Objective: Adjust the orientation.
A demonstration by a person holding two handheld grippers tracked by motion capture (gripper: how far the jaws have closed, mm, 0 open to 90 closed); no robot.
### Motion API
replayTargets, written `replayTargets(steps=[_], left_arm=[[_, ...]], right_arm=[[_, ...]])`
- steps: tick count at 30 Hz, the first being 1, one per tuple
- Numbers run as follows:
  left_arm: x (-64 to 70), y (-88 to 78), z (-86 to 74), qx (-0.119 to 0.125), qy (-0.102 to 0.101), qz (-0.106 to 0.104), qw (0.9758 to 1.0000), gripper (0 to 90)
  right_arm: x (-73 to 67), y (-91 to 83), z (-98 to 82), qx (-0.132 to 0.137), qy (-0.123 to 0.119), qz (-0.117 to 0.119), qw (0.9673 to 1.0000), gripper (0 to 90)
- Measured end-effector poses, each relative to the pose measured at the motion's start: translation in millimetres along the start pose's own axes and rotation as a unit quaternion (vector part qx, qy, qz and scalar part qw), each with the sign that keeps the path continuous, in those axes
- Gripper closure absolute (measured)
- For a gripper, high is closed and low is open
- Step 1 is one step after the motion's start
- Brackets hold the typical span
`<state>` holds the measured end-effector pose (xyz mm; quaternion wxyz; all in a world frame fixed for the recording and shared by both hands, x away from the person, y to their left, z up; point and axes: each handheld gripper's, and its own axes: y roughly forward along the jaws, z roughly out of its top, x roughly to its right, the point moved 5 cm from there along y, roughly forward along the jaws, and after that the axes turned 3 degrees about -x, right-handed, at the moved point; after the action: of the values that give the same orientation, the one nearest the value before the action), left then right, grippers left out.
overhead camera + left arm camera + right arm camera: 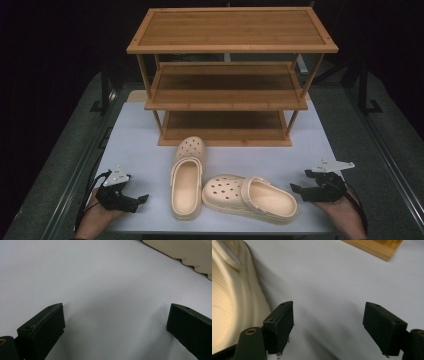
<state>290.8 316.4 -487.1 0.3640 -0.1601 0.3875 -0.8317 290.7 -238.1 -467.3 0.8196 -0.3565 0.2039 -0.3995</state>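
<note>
A three-tier wooden rack stands at the far half of the white table, all three tiers bare. Taken from the rack, two cream clogs lie just in front of its bottom tier, toward the person. The left clog lies sole down with its toe pointing at the rack, the toe close to the bottom tier's front edge and the heel toward the person. The right clog lies crosswise to it, farther from the rack, sole down, its perforated toe meeting the side of the left clog near that clog's heel and its heel opening pointing away to the person's right. Whether the two actually touch cannot be told, though they sit tight together. The left gripper rests low at the near edge of the table, well out from the rack and to the left of the left clog, apart from it; in the left gripper view its jaws stand wide apart over bare table with nothing between them, and a scalloped edge of a clog shows at the upper right. The right gripper sits at the near right, just beside the heel end of the right clog; in the right gripper view its jaws are spread with only table between them, the clog lying close outside one jaw, not gripped, and a corner of the rack beyond.
</note>
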Motion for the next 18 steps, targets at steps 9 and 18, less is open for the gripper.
replayTargets(steps=[9, 18], left_arm=[[-0.1, 0.2, 0.0, 0.001, -0.001, -0.001, 1.0000, 1.2], [-0.2, 0.2, 0.1, 0.001, -0.002, -0.003, 1.0000, 1.2]], right_arm=[[-10.6, -10.2, 17.2, 0.037, -0.004, 0.058, 0.9976, 46.9], [-31.2, -14.5, 37.8, 0.067, -0.025, 0.124, 0.9897, 54.0]])
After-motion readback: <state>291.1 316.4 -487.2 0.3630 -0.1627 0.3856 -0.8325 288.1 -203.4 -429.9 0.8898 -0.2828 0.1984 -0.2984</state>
